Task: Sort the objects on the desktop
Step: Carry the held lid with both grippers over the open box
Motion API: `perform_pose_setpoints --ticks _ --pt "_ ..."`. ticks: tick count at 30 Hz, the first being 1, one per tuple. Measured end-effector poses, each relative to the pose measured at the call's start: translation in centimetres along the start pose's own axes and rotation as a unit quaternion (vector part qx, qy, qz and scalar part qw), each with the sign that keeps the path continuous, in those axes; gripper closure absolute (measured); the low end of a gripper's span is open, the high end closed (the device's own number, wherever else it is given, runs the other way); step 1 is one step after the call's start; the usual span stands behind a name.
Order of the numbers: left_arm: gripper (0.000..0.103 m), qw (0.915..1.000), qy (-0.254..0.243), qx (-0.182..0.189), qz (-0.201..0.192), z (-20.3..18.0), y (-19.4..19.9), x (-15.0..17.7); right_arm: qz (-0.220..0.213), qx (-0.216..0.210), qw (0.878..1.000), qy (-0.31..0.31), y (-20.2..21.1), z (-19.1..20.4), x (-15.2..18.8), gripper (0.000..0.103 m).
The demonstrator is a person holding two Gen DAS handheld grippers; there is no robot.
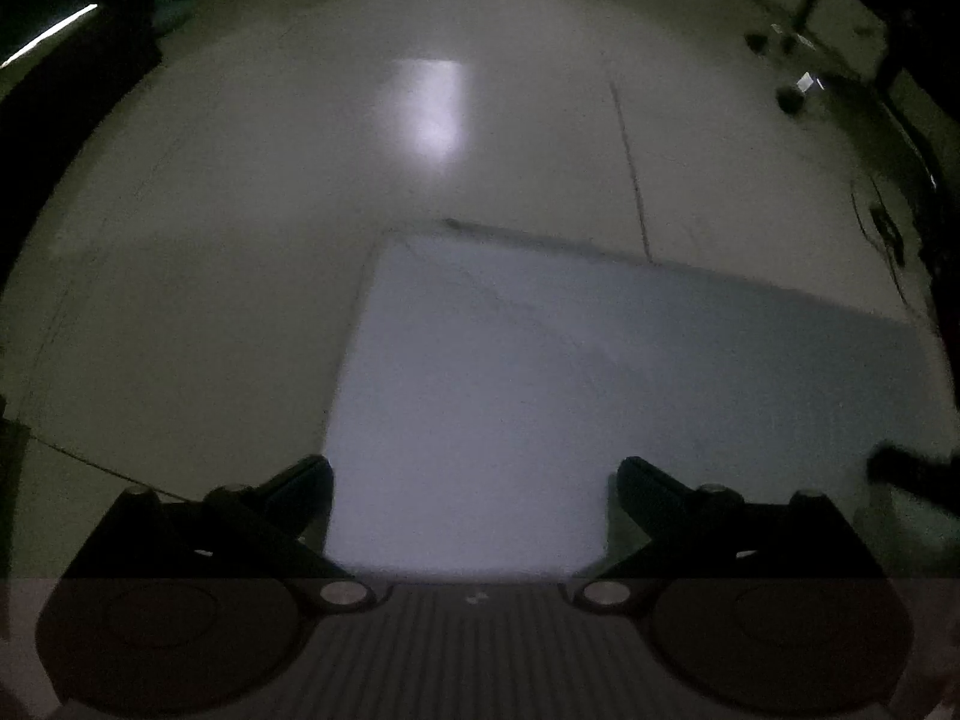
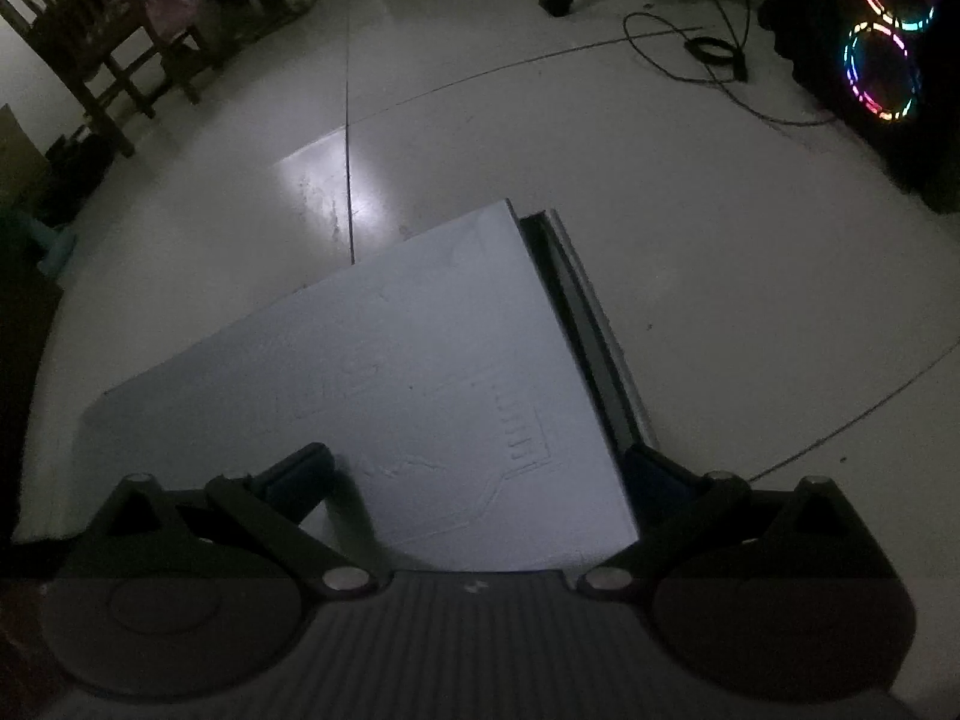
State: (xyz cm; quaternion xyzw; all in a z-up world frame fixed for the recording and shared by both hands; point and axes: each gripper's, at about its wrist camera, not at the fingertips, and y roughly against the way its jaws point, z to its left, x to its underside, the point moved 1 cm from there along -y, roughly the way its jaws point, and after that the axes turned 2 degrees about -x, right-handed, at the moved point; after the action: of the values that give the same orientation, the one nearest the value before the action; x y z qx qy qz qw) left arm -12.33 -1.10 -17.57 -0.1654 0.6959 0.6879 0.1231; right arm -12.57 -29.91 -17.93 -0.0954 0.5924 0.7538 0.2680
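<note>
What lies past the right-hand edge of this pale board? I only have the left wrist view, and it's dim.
Observer: The right wrist view shows a dark metal rail running along the pale board's right edge.
Operator: Anything on the floor past it?
Observer: Black cables loop across the tiled floor, far beyond the rail.
Operator: Where do they lead?
Observer: Toward a dark computer case with two glowing rainbow fan rings at the far right.
Operator: Is the right gripper holding anything?
Observer: No. The right gripper is open, with the board's near corner showing between its fingers.
</note>
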Motion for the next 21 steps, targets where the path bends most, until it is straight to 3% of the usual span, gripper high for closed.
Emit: perform_pose_setpoints --ticks 6,15,18,21 --pt "0.0 0.9992 -0.012 -0.021 -0.031 -0.8 -0.1 0.7 -0.006 -0.002 1.0 0.006 -0.5 -0.2 0.5 0.0" --pt "0.0 0.9969 0.066 -0.042 0.005 2.9 -0.1 -0.1 -0.001 0.002 1.0 0.03 0.3 -0.2 0.0 0.0" --pt "0.0 0.998 0.051 -0.032 0.021 2.7 -0.4 -0.3 -0.003 0.019 0.999 0.033 1.1 -0.4 -0.6 0.0" --pt "0.0 0.9984 0.049 -0.017 0.02 2.6 -0.7 -0.4 0.005 0.015 1.0 -0.017 1.0 -2.0 -0.6 0.0"
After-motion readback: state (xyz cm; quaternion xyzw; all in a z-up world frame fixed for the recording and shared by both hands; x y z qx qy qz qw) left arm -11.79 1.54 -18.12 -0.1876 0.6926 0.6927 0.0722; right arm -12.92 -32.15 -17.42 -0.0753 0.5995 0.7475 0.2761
